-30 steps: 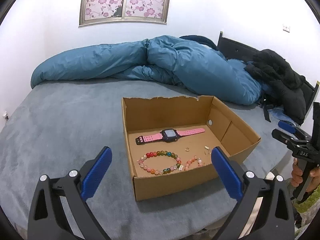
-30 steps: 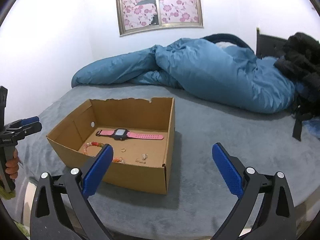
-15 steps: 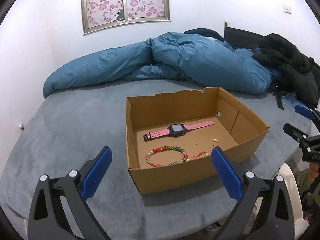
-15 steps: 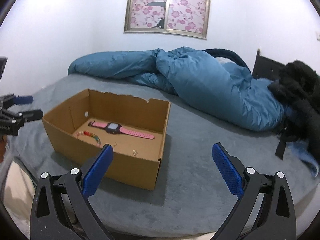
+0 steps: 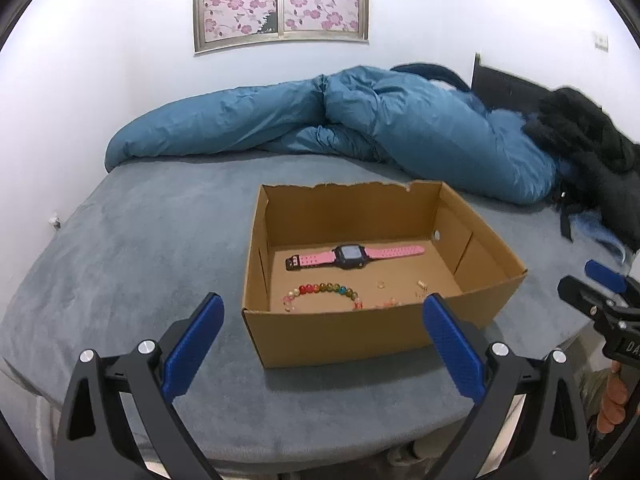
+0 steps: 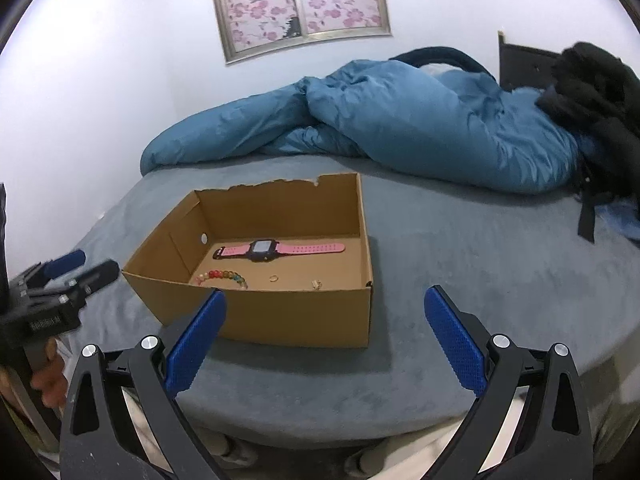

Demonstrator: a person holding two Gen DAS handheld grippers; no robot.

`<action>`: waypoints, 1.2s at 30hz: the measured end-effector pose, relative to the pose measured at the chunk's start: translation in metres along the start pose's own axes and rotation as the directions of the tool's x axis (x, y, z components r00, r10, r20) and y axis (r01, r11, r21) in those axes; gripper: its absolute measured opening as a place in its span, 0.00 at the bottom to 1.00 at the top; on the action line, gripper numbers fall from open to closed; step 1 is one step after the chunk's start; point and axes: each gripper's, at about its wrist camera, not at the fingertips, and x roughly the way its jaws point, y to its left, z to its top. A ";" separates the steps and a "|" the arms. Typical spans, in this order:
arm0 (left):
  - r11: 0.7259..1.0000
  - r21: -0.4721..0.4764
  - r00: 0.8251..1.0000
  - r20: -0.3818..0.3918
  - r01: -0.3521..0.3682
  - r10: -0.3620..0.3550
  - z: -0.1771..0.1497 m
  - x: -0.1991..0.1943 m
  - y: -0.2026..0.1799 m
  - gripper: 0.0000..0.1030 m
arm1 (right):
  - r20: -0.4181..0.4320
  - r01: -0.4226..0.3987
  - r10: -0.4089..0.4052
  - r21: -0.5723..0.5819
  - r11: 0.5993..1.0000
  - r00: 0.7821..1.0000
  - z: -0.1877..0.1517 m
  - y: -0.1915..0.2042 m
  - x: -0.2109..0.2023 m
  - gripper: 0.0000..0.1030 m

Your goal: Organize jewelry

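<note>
An open cardboard box (image 5: 340, 336) (image 6: 296, 320) sits on the grey bed. Inside lie a pink-strapped watch (image 5: 352, 257) (image 6: 276, 249), a string of coloured beads (image 5: 324, 291) (image 6: 224, 276), a small ring (image 5: 380, 284) (image 6: 273, 278) and tiny gold pieces (image 5: 421, 285) (image 6: 317, 283). My left gripper (image 5: 322, 344) is open in front of the box's near wall, holding nothing. My right gripper (image 6: 326, 340) is open too, before the box's right near corner. Each gripper appears at the edge of the other's view, the right gripper (image 5: 600, 300) and the left gripper (image 6: 76, 270).
A rumpled blue duvet (image 5: 360, 120) (image 6: 400, 116) lies across the far side of the bed. Black clothing (image 5: 592, 148) (image 6: 600, 92) is piled at the right. A flower-papered window (image 5: 280, 0) is on the white wall. A hand (image 5: 610, 404) holds the other gripper's handle.
Both grippers have drawn back and lowered, so the box looks farther and its near wall hides more of the beads. Both stay open. The jewelry has not moved.
</note>
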 end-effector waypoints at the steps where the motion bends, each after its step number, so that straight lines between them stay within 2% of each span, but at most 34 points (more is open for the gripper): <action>1: 1.000 0.011 1.000 -0.015 -0.013 0.013 0.000 0.001 -0.004 0.95 | -0.009 0.022 -0.022 0.005 1.000 1.000 -0.001 0.002 -0.001 0.92; 4: 0.999 -0.007 0.996 -0.074 -0.053 0.053 -0.004 0.003 -0.009 0.95 | -0.030 0.060 -0.058 0.051 0.997 0.998 -0.005 0.003 -0.002 0.92; 8: 0.997 -0.010 0.982 -0.172 -0.080 0.077 -0.013 0.007 -0.015 0.95 | -0.083 0.095 -0.090 0.063 0.993 0.992 -0.010 0.008 0.003 0.92; 11: 0.995 0.017 0.978 -0.182 -0.101 0.103 -0.014 0.007 -0.018 0.95 | -0.105 0.118 -0.113 0.043 0.992 0.988 -0.009 0.014 0.005 0.92; 15: 0.990 0.007 0.980 -0.142 -0.141 0.141 -0.007 -0.001 -0.016 0.95 | -0.113 0.145 -0.142 0.015 0.989 0.983 -0.003 0.019 0.006 0.92; 18: 0.988 0.012 0.977 -0.146 -0.156 0.156 -0.003 0.001 -0.014 0.95 | -0.134 0.170 -0.166 0.019 0.985 0.977 0.000 0.020 0.007 0.92; 22: 0.991 -0.020 0.976 -0.177 -0.130 0.124 0.006 0.000 -0.008 0.95 | -0.146 0.185 -0.180 0.016 0.983 0.973 0.009 0.024 0.002 0.92; 25: 0.990 -0.031 0.978 -0.163 -0.138 0.131 0.014 -0.006 -0.004 0.95 | -0.112 0.188 -0.186 0.010 0.982 0.976 0.016 0.027 -0.006 0.92; 29: 0.985 -0.088 0.975 -0.184 -0.145 0.127 0.013 -0.007 0.005 0.95 | -0.091 0.193 -0.190 0.024 0.981 0.977 0.019 0.030 -0.010 0.92; 32: 0.984 -0.105 0.966 -0.229 -0.147 0.120 0.007 -0.003 0.010 0.95 | -0.136 0.180 -0.172 0.049 0.982 0.976 0.015 0.030 -0.005 0.92; 36: 0.981 -0.093 0.960 -0.240 -0.172 0.146 0.000 0.001 0.016 0.95 | -0.158 0.175 -0.166 0.042 0.984 0.973 0.013 0.033 0.000 0.92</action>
